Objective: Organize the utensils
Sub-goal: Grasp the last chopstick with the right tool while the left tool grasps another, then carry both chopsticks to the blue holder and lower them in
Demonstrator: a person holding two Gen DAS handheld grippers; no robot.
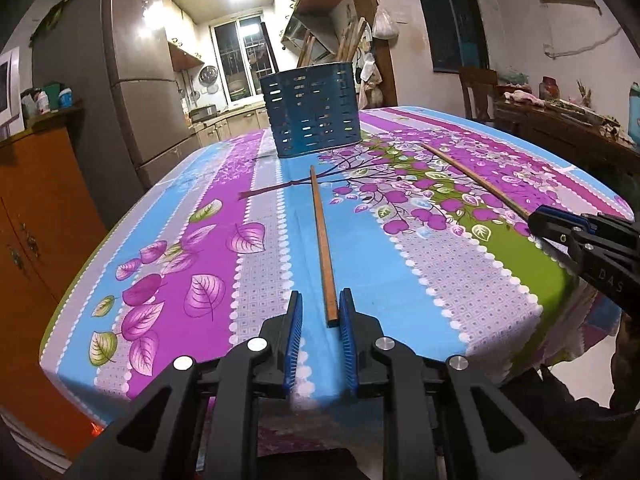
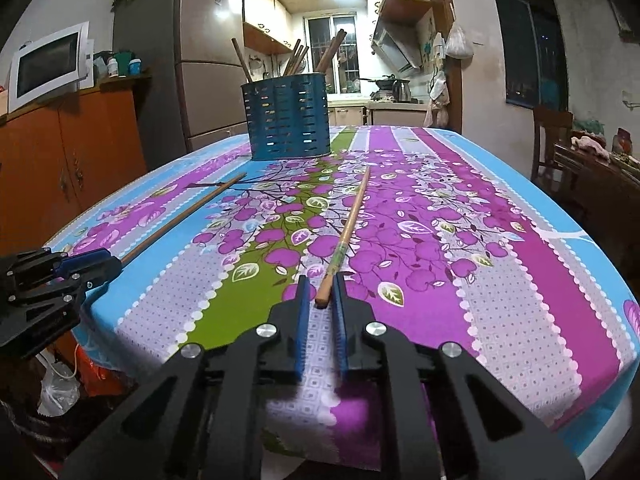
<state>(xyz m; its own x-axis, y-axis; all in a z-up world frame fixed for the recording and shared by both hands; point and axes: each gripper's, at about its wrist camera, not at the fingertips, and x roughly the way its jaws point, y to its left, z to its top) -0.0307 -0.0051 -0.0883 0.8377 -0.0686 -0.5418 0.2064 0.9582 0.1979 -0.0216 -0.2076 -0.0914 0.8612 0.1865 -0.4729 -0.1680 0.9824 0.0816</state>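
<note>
Two wooden chopsticks lie on the flowered tablecloth. In the left wrist view one chopstick (image 1: 322, 248) runs away from me, its near end between the open jaws of my left gripper (image 1: 320, 300), close to the right pad. In the right wrist view the other chopstick (image 2: 346, 236) lies with its near end between the open jaws of my right gripper (image 2: 320, 284). A blue perforated utensil holder (image 1: 314, 110) stands at the table's far side, with several chopsticks upright in it (image 2: 288, 116). Neither gripper is closed on its chopstick.
The table (image 1: 500, 292) has its near edge just under both grippers. An orange cabinet (image 1: 36, 216) stands left, a fridge (image 1: 132, 80) behind it. A chair and cluttered side table (image 1: 560, 120) stand right. The right gripper shows at the left wrist view's right edge (image 1: 538, 216).
</note>
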